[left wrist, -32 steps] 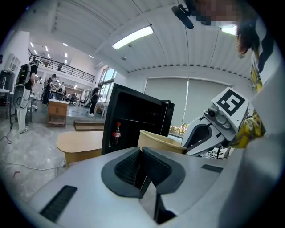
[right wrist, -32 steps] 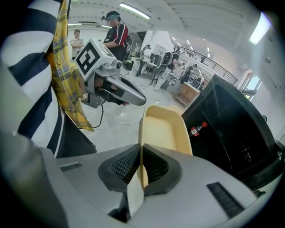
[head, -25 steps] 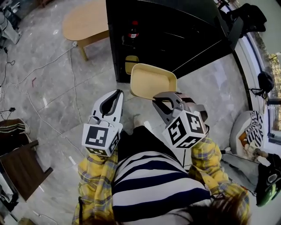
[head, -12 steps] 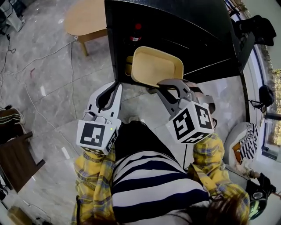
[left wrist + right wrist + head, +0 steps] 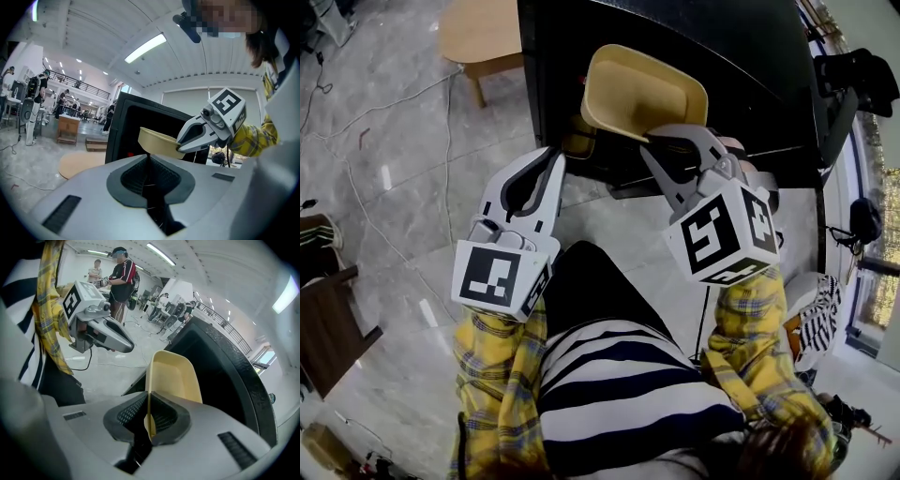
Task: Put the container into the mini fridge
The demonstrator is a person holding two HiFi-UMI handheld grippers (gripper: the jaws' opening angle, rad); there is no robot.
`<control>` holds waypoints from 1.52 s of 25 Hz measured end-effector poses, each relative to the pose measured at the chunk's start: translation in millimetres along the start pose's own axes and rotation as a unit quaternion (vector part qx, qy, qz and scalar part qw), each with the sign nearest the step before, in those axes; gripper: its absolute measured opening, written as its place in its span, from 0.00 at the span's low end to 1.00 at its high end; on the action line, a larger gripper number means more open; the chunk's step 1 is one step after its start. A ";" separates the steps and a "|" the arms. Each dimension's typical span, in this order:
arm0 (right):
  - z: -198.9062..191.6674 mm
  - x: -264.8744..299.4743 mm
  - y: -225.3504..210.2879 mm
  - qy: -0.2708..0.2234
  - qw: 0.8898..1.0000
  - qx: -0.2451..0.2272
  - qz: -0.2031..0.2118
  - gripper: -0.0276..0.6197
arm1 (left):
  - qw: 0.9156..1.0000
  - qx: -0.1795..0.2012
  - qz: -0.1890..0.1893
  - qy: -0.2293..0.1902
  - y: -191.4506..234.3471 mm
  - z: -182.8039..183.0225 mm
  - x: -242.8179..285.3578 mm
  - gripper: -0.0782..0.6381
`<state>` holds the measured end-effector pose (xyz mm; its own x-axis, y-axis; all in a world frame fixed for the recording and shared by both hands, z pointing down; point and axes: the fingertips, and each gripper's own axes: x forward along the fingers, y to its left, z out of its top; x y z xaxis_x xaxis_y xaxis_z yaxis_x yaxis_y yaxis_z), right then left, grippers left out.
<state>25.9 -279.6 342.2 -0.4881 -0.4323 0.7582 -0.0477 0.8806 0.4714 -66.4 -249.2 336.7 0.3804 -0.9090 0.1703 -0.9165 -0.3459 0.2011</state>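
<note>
A beige, shallow plastic container (image 5: 642,89) hangs tilted in front of the black mini fridge (image 5: 750,56), at its open front. My right gripper (image 5: 661,141) is shut on the container's near rim; in the right gripper view the rim (image 5: 149,413) sits pinched between the pads and the container (image 5: 173,376) stretches toward the fridge (image 5: 225,380). My left gripper (image 5: 546,161) is shut with nothing in it, low and to the left of the container, near the fridge's lower front. The left gripper view shows the container (image 5: 157,140) held beside the fridge (image 5: 136,124).
A low round wooden table (image 5: 483,33) stands left of the fridge. Cables (image 5: 356,141) trail over the grey marble floor. A dark wooden seat (image 5: 323,323) is at the far left. Black gear (image 5: 853,80) sits right of the fridge. A yellowish item (image 5: 578,141) lies inside the fridge.
The right gripper has carried the container forward and up, from over the floor to the fridge's front. The left gripper has moved forward alongside, still shut.
</note>
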 end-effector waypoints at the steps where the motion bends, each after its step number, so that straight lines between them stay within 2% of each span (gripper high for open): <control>1: 0.5 2.4 -4.3 0.000 1.000 0.000 -0.001 0.10 | 1.000 0.000 0.001 -0.003 1.1 1.1 1.9 0.15; 9: 1.0 19.0 -27.1 0.008 1.000 -0.004 -0.008 0.10 | 1.000 -0.012 0.004 -0.015 5.7 3.2 15.6 0.15; 15: -0.4 28.9 -43.9 0.023 0.999 -0.019 -0.043 0.10 | 1.000 -0.017 0.007 -0.020 11.0 4.4 21.5 0.15; 26: -6.7 48.8 -56.4 0.037 0.998 -0.019 -0.051 0.10 | 0.999 -0.035 0.002 -0.025 18.1 3.0 37.5 0.15; 38: -12.2 60.3 -80.3 0.045 0.993 -0.023 -0.102 0.10 | 0.999 -0.039 0.006 -0.029 22.3 3.8 45.0 0.15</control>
<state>10.9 -378.8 355.5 -0.3920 -0.6191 0.6805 -0.0974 0.7635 0.6385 -70.2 -298.7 345.2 0.3587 -0.9261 0.1167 -0.9081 -0.3173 0.2733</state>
